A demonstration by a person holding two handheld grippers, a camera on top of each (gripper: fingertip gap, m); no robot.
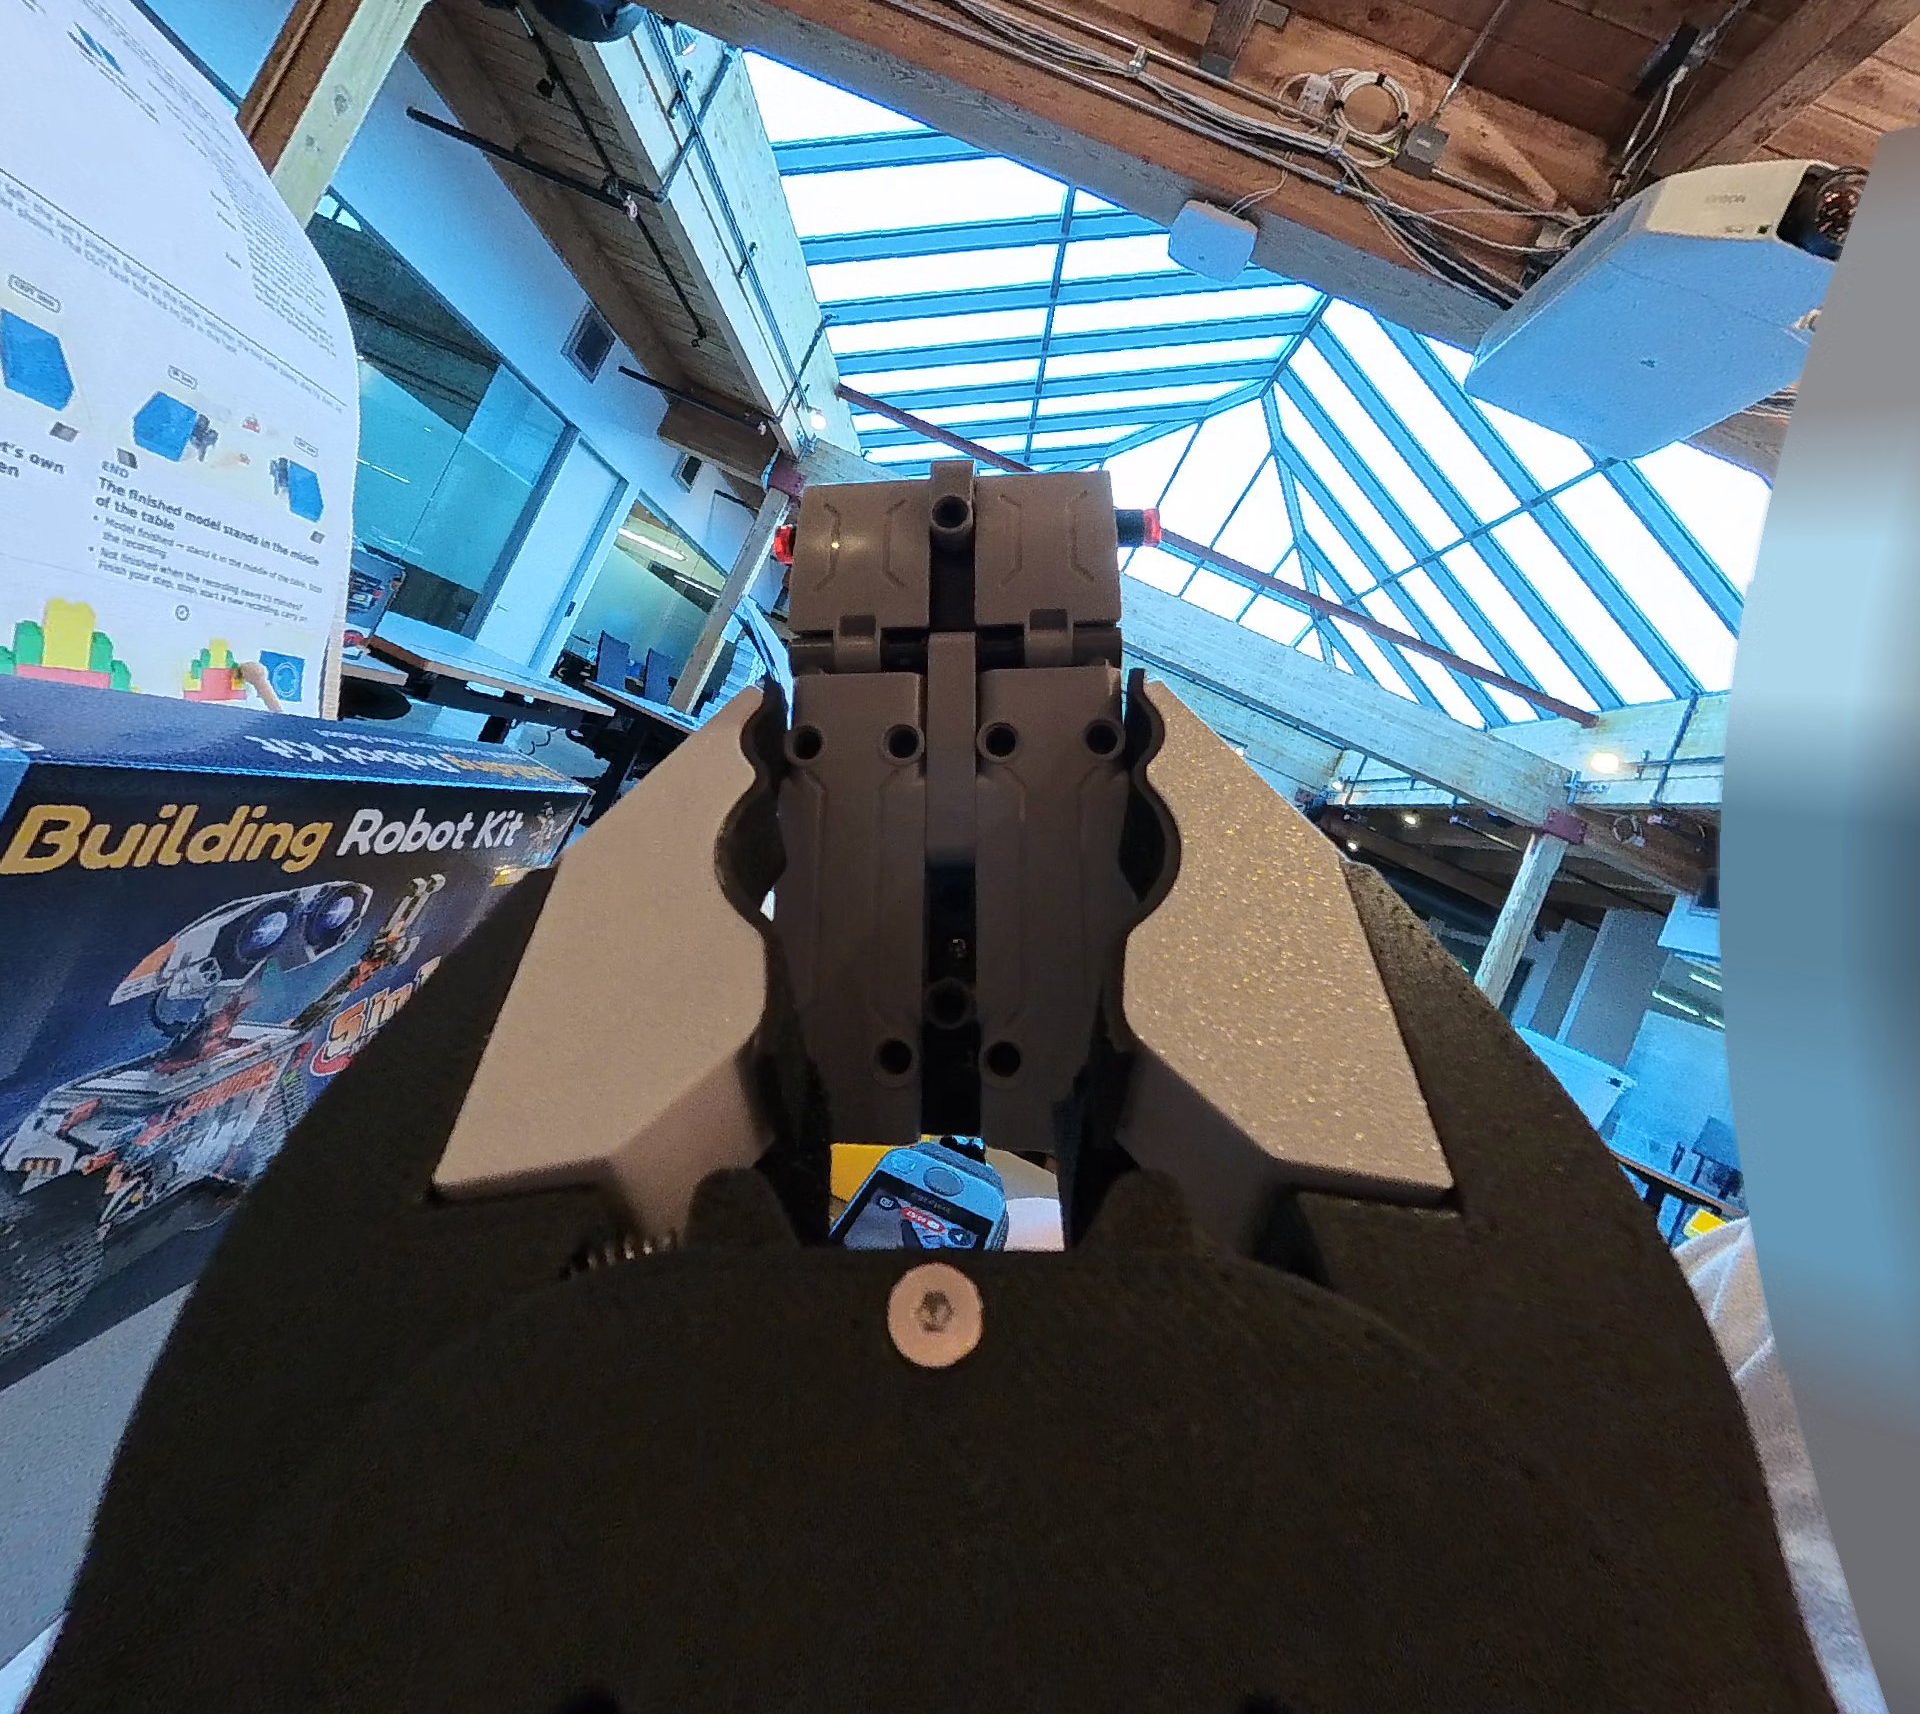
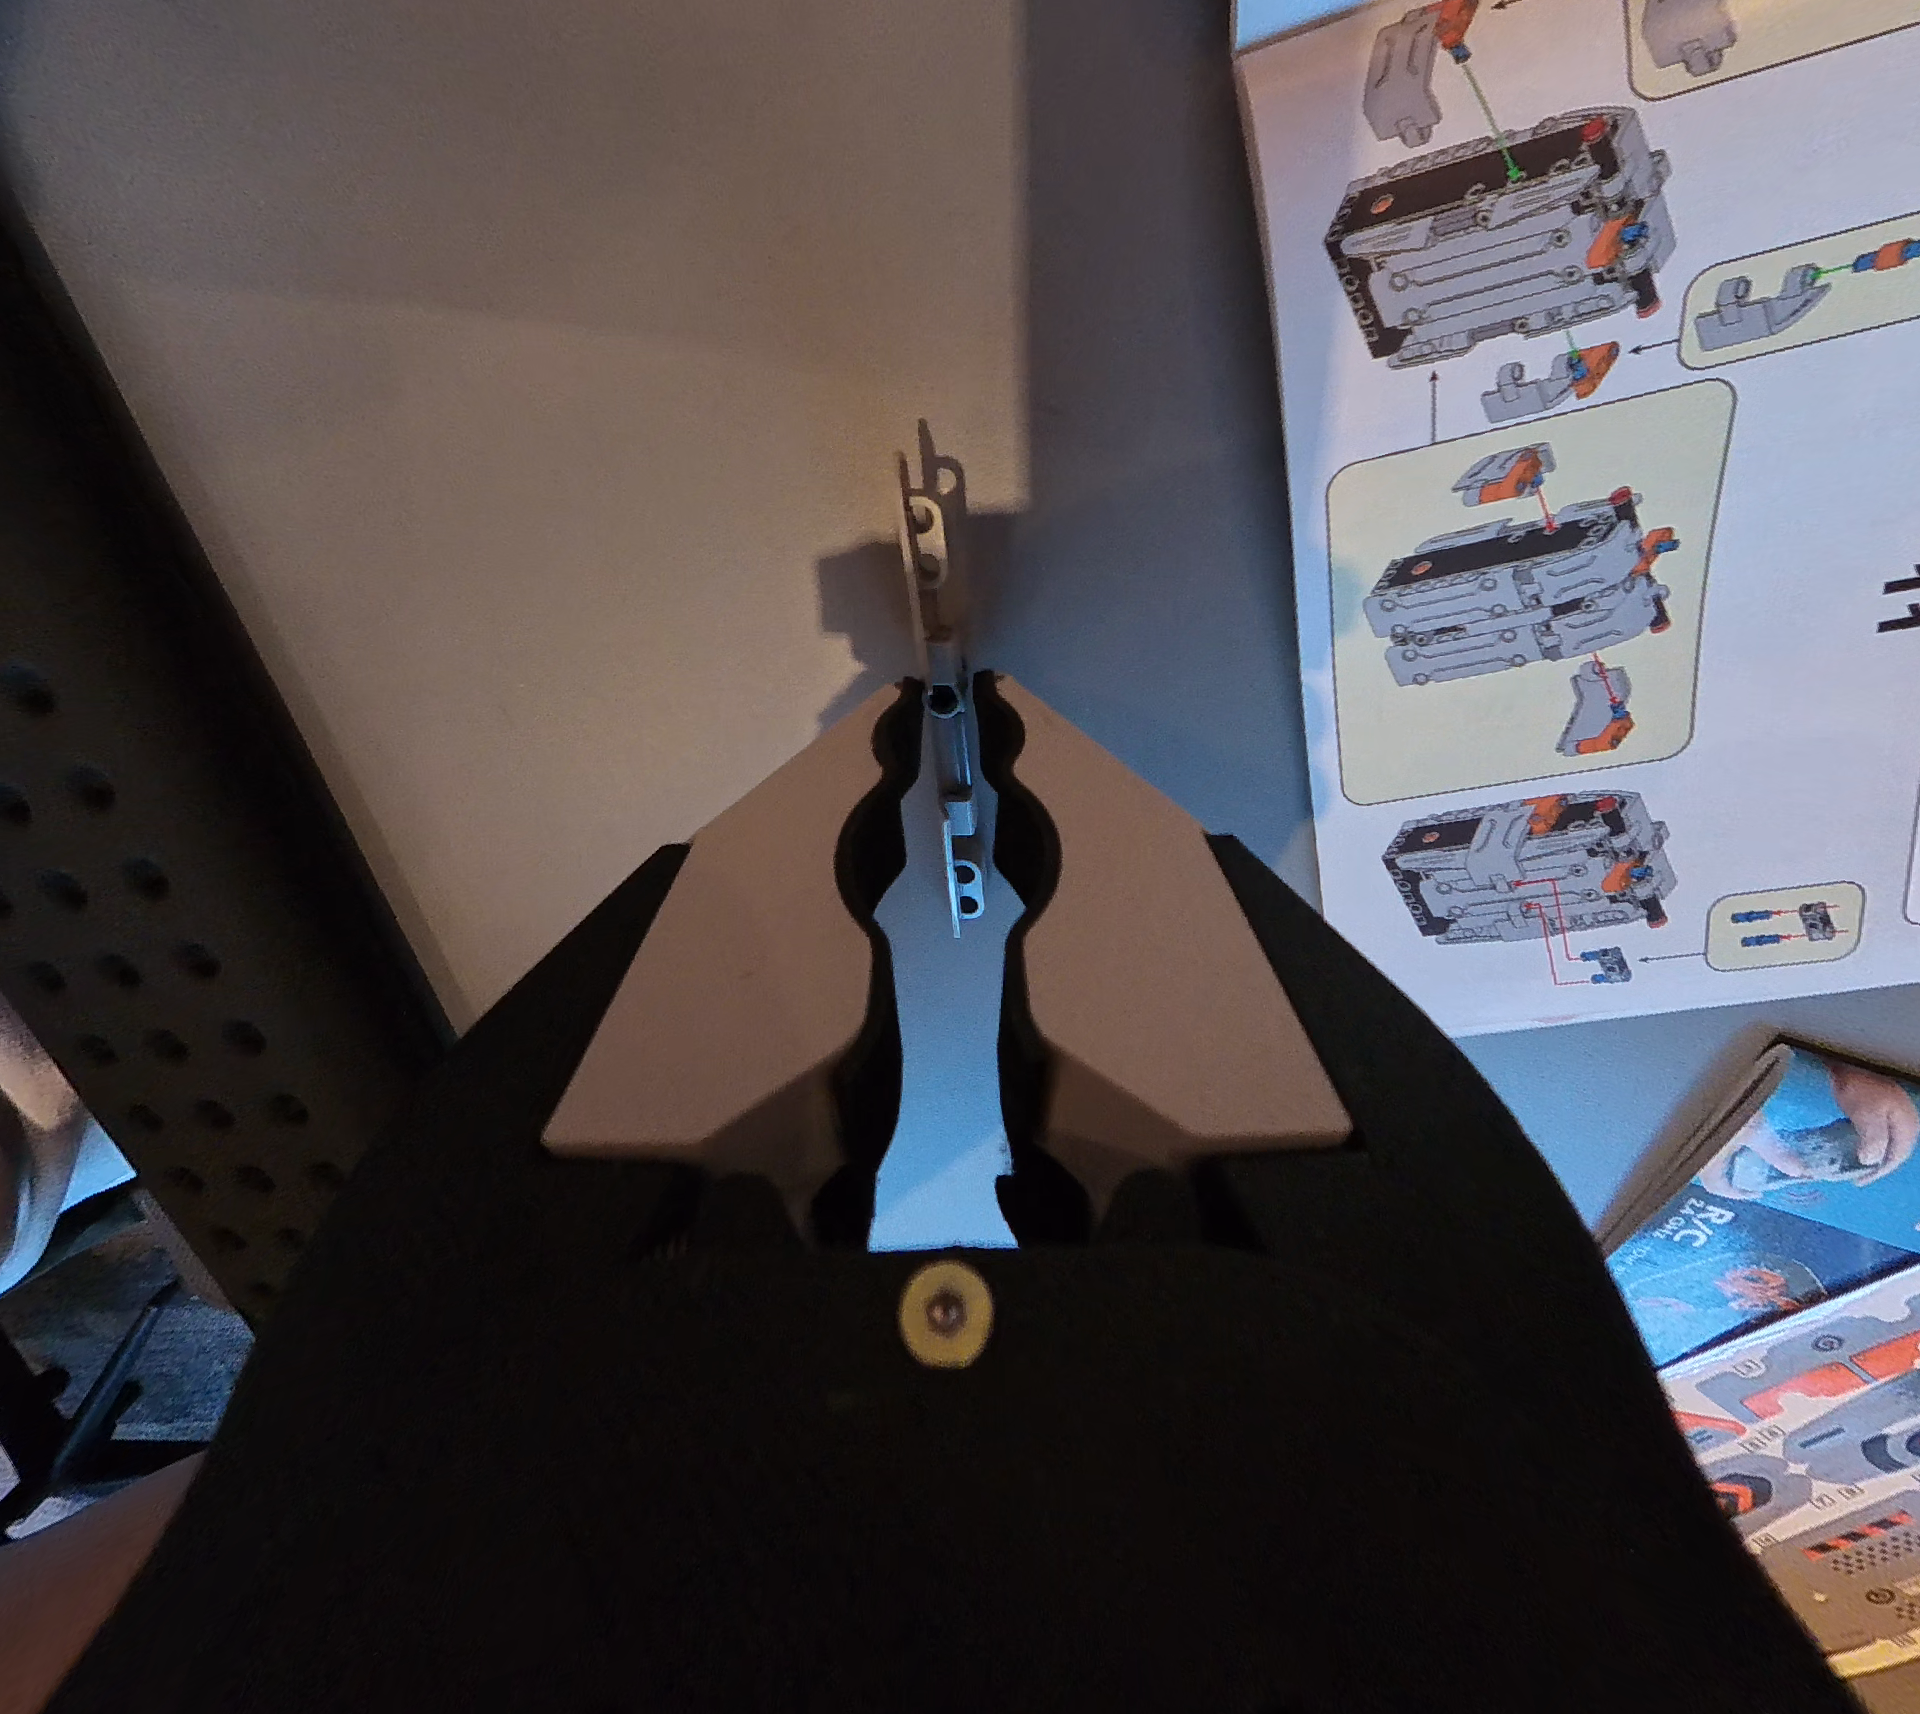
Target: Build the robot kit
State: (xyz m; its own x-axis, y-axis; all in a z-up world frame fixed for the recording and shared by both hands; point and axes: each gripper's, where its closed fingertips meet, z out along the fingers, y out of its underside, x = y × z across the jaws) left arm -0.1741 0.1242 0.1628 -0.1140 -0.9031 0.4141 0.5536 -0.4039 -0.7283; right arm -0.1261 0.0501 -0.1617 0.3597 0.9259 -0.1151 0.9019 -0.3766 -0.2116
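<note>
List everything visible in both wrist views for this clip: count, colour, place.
grey block assembly: one, grey with red pin ends, clamped between the left fingers, raised toward the ceiling
kit box: one, dark blue with a robot picture, left of the assembly
instruction poster: one, white, standing behind the box
projector: one, white, hanging from the wooden ceiling
thin grey piece: one, light grey, seen edge-on, pinched between the right fingers above the table
table: one, pale grey, below the right gripper
build manual: one, white with diagrams, open on the table at right
booklets: two or so, blue and grey, lower right
left gripper: one, grey fingers, black body
right gripper: one, grey fingers, black body
</note>
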